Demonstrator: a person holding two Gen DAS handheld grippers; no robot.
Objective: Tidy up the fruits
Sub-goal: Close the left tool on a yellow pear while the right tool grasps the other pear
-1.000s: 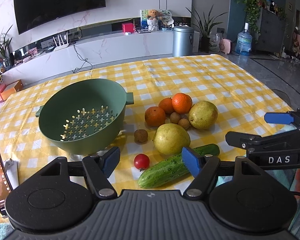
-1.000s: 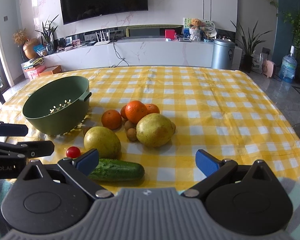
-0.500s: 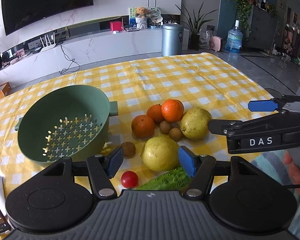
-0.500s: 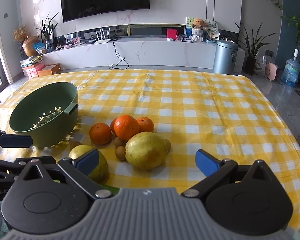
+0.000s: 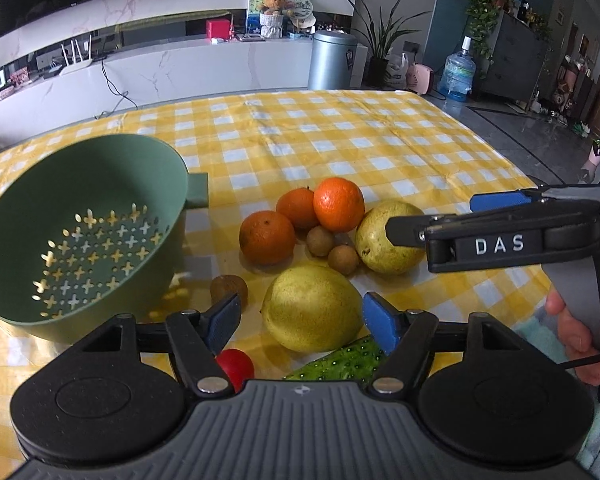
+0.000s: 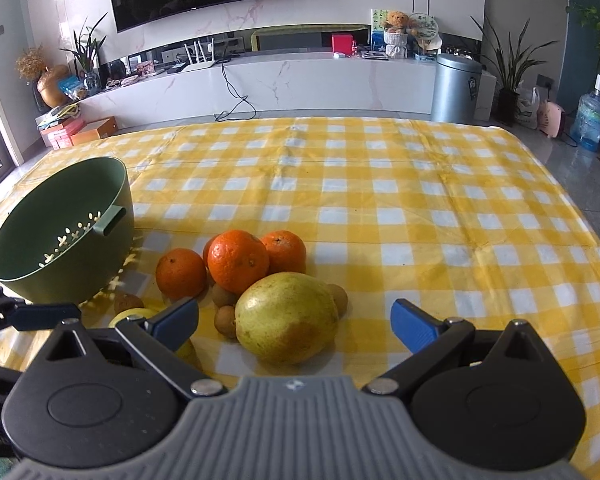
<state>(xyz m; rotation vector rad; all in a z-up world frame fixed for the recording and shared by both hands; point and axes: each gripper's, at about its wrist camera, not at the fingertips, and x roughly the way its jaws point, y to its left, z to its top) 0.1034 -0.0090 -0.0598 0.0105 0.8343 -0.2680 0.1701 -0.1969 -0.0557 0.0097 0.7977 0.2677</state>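
A green colander (image 5: pixel 80 240) stands at the left on the yellow checked tablecloth (image 5: pixel 340 132). Right of it lie three oranges (image 5: pixel 266 236), several small brown fruits (image 5: pixel 320 240), two yellow-green pears, a cherry tomato (image 5: pixel 236 364) and a cucumber (image 5: pixel 340 362). My left gripper (image 5: pixel 302 320) hovers with the near pear (image 5: pixel 312 308) between its jaws, which are opening; the pads do not press on it. My right gripper (image 6: pixel 296 322) is open, with the far pear (image 6: pixel 286 316) in its gap. In the left wrist view its fingers (image 5: pixel 500 202) reach in over that pear.
A person's hand (image 5: pixel 576 336) holds the right gripper's handle. The table's right edge (image 6: pixel 580 208) drops to a grey floor. Bare cloth stretches behind and to the right of the fruit pile. A white console and a metal bin (image 6: pixel 456 88) stand beyond the table.
Both grippers have moved forward and lower toward the fruit pile. The tomato and cucumber have slid under the left gripper's body. The right gripper now frames the far pear.
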